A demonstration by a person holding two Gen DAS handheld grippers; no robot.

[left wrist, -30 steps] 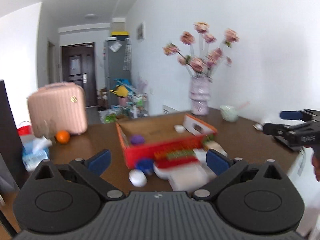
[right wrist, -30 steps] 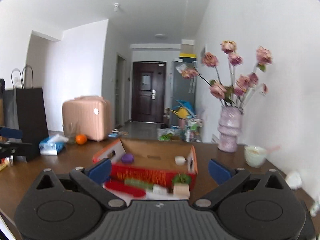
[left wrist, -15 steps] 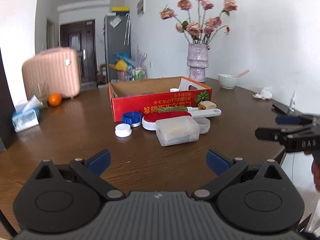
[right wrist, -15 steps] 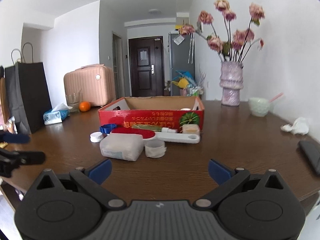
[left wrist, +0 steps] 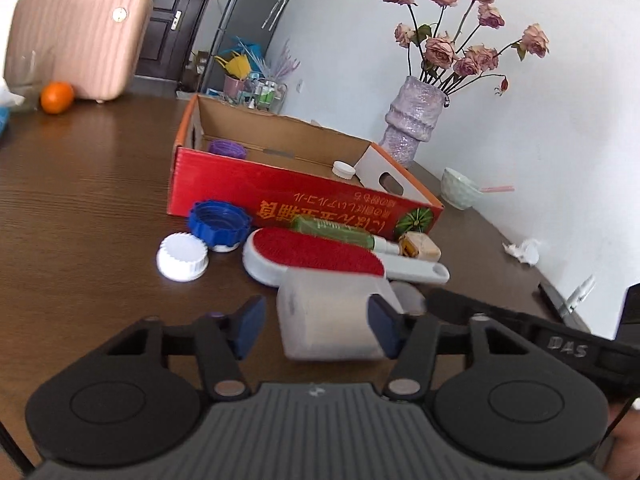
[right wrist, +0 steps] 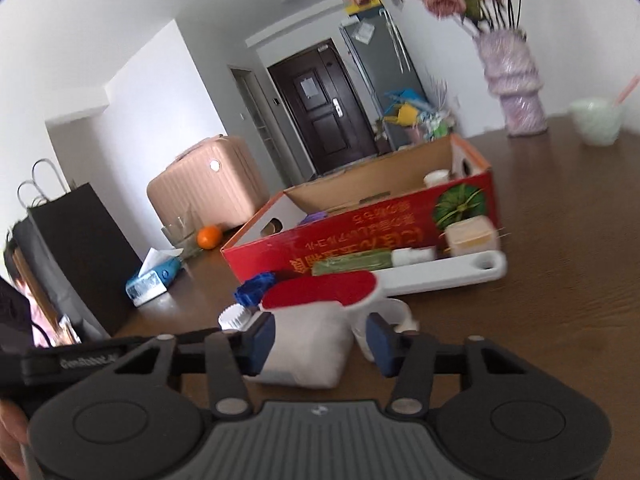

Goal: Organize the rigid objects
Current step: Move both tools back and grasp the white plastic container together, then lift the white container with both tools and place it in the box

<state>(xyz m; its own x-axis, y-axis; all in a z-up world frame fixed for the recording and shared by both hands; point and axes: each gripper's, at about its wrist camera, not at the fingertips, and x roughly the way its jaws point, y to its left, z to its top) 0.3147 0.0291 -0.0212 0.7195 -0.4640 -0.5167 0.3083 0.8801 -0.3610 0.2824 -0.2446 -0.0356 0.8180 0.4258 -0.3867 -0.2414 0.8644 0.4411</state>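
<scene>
A translucent white plastic box (left wrist: 334,314) lies on the brown table in front of a red cardboard box (left wrist: 304,196). My left gripper (left wrist: 318,330) is open, its fingers on either side of the plastic box. My right gripper (right wrist: 320,340) is also open around the same box (right wrist: 308,346) from the other side. Behind lie a red lint brush (left wrist: 320,254) with a white handle, a blue lid (left wrist: 220,220), a white lid (left wrist: 182,256), a green tube (left wrist: 336,232) and a small beige container (left wrist: 420,246). A purple lid (left wrist: 227,147) and a white cap (left wrist: 343,169) lie inside the cardboard box.
A vase of pink flowers (left wrist: 412,124) and a pale green bowl (left wrist: 460,192) stand at the back right. An orange (left wrist: 57,98) and a pink suitcase (left wrist: 76,38) are at the back left. A tissue pack (right wrist: 154,278) and a black bag (right wrist: 84,256) stand at the left.
Both grippers have moved forward and down to the plastic box, which now sits between the fingers of each. Both views have tilted.
</scene>
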